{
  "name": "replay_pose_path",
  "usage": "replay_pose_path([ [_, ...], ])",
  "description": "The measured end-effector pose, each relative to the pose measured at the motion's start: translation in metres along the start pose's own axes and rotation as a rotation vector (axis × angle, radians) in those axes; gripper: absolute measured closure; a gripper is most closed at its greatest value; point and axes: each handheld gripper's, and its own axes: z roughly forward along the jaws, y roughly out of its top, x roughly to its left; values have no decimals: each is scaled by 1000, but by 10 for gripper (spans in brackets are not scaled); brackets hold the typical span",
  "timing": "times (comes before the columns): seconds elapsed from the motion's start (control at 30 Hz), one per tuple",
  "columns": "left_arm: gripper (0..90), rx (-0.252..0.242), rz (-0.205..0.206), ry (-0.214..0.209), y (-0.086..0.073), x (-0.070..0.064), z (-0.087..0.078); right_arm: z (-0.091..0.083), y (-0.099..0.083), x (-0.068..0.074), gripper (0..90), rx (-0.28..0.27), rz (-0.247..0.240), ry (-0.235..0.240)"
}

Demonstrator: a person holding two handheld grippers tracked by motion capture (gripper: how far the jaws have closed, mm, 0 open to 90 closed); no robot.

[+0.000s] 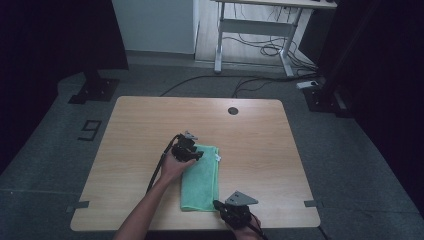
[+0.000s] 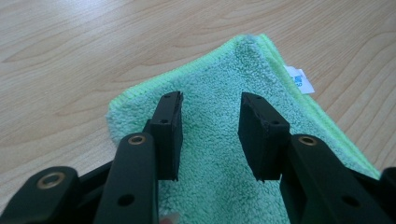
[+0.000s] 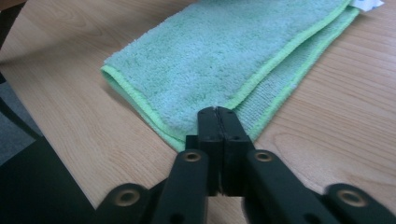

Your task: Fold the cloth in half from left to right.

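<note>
A green microfibre towel (image 1: 201, 182) lies folded in a long strip on the wooden table (image 1: 260, 130). It has a white label (image 2: 299, 79) on its far edge. My left gripper (image 1: 198, 155) rests at the far left corner of the towel. In the left gripper view it (image 2: 210, 100) stands open, its jaws either side of bare towel (image 2: 212, 163). My right gripper (image 1: 216, 203) is at the near right corner. In the right gripper view its jaws (image 3: 217, 109) are shut, with the corner of the upper towel layer (image 3: 224, 51) running into the tips.
The near table edge (image 3: 70, 154) runs just below the right gripper, with dark floor beyond it. A round cable hole (image 1: 233, 110) sits near the table's far edge. Beyond the table a white desk frame (image 1: 255, 27) and floor cables stand off.
</note>
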Motion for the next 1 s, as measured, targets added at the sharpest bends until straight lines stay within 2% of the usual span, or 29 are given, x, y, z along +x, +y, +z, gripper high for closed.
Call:
replay_pose_path([
  [0.03, 600, 3, 1, 0, 0, 0, 0, 1, 0, 1, 704, 3, 4, 2],
  [0.17, 601, -3, 3, -2, -1, 0, -1, 7, 0, 5, 631, 18, -4, 19],
  [0.2, 601, -2, 5, -2, -1, 0, -2, 8, 0, 6, 634, 24, -8, 18],
  [0.27, 600, -3, 4, 1, -1, 0, -3, 13, -1, 9, 717, 48, -30, 5],
  [0.3, 600, -4, 4, 2, -2, 0, -3, 14, -1, 9, 779, 42, -37, -13],
  [0.37, 601, -7, 6, 2, -2, 0, -5, 12, -1, 6, 874, 35, -19, -10],
  [0.63, 597, 4, 5, 4, -4, 0, 0, -9, 0, 6, 883, -36, -6, -36],
  [0.77, 597, 27, 18, 18, -8, -1, 6, -13, -7, -1, 879, -32, 38, -34],
  [0.83, 596, 38, 25, 24, -10, -1, 10, -13, -9, -4, 881, -19, 40, -44],
  [1.0, 598, 25, 12, 16, -11, 1, 10, -14, -14, -15, 893, 5, 71, -44],
])
